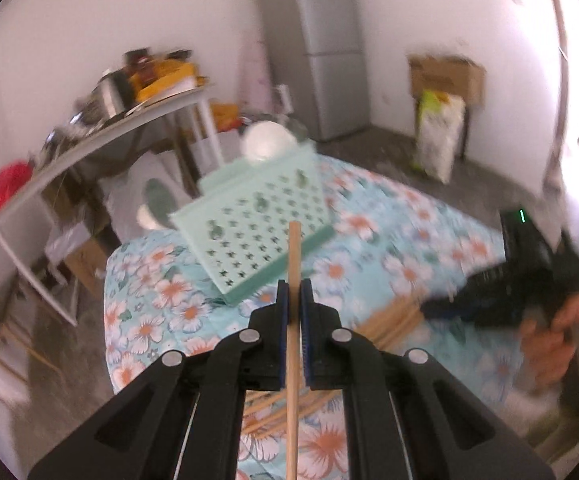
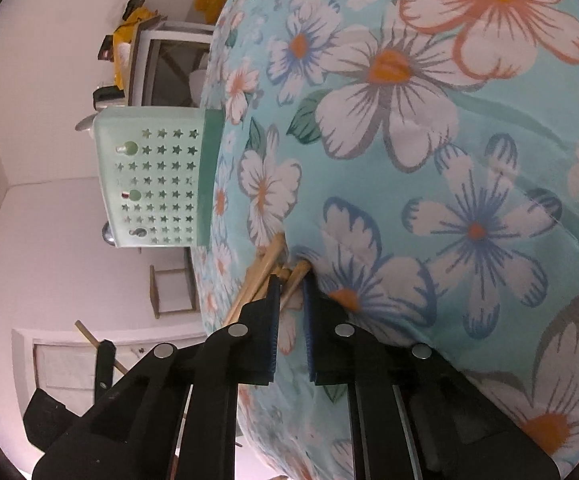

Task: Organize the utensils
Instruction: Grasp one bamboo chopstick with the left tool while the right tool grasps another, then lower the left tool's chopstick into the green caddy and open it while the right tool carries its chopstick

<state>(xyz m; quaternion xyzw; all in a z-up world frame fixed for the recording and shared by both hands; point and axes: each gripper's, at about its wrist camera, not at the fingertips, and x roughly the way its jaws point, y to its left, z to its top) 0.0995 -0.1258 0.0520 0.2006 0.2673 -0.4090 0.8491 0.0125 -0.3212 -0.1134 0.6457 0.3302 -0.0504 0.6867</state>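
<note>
- Task looks early on: mint holder [image 1: 257,224], perforated w/ star holes, stands on the floral table [image 1: 389,240]; can't see any chopsticks inside it from either view, so none judged stowed yet.
- Left claw [image 1: 294,300] is pinching one wooden chopstick [image 1: 294,264]; stick runs straight up between the pads, tip poking out past the claw toward the holder.
- Holder sits ahead of left claw, near but apart; the held stick's tip overlaps the holder's lower edge in the left wrist view only, not touching as far as I can tell.
- Rest of the chopstick pile [image 1: 393,320] lies on the table, under and to the right of left claw; several sticks left to move.
- Right claw [image 2: 289,284] is down at the pile [image 2: 265,276], jaws nearly together. One stick end lies between the pads, but a small gap shows, so a firm pinch can't be confirmed.
- In the right wrist view the holder [image 2: 153,176] is up-left of the claw, well apart from the pile.
- Left to do, by my read: carry the held stick into the holder, then repeat for the pile.
- A person's hand [image 1: 549,340] grips the right device handle.
</note>
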